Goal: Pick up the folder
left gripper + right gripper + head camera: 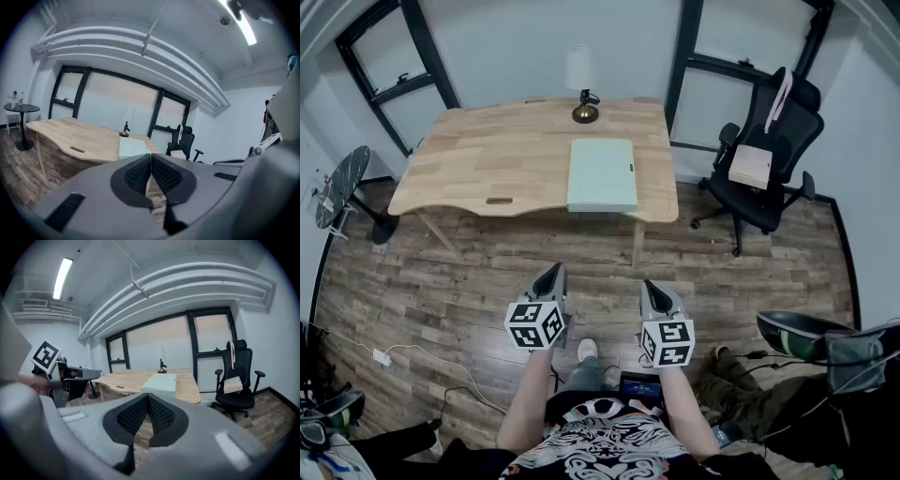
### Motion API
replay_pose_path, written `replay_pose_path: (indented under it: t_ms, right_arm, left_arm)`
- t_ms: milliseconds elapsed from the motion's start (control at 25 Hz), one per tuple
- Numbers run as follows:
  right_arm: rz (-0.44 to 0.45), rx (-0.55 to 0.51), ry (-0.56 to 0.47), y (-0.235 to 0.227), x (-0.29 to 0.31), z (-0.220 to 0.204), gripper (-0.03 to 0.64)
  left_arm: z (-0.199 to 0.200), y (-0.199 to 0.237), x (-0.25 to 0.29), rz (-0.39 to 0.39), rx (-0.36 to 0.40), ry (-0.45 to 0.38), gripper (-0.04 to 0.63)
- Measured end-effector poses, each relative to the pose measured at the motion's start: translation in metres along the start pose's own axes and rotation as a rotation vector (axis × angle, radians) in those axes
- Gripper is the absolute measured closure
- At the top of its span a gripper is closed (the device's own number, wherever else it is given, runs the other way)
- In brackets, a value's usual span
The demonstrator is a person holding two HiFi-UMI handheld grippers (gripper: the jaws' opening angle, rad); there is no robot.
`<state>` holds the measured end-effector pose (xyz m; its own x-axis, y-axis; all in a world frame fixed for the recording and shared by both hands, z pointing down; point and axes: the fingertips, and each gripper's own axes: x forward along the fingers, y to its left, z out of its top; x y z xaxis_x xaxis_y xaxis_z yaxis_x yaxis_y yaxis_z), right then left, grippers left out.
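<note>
A pale green folder (pixel 602 174) lies flat on the right part of a wooden desk (pixel 487 155), well ahead of me. It also shows as the folder (pixel 133 147) in the left gripper view and the folder (pixel 160 381) in the right gripper view. My left gripper (pixel 552 277) and right gripper (pixel 654 292) hang side by side over the wood floor, short of the desk. Both are shut with nothing between their jaws.
A small lamp (pixel 584 103) stands at the desk's back edge. A black office chair (pixel 766 155) with a box on its seat is right of the desk. A round side table (pixel 342 186) stands at the left. Cables and a power strip (pixel 382 357) lie on the floor.
</note>
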<state>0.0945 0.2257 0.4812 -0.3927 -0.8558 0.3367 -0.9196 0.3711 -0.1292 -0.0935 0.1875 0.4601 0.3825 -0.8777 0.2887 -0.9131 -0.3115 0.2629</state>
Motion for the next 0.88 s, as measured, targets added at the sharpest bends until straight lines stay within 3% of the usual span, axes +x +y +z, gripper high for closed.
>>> replay_pose_path:
  t_ms: [440, 720, 880]
  right_arm:
    - [0.01, -0.023, 0.001, -0.001, -0.011, -0.003, 0.612]
    - [0.037, -0.061, -0.011, -0.006, 0.007, 0.009, 0.612]
    - [0.011, -0.067, -0.008, -0.02, 0.026, 0.015, 0.612]
  left_arm:
    - [-0.004, -0.012, -0.016, 0.01, 0.039, -0.001, 0.586]
    - [0.015, -0.012, 0.001, -0.013, 0.016, -0.037, 0.587]
    - [0.02, 0.0, 0.022, 0.025, 0.06, -0.025, 0.588]
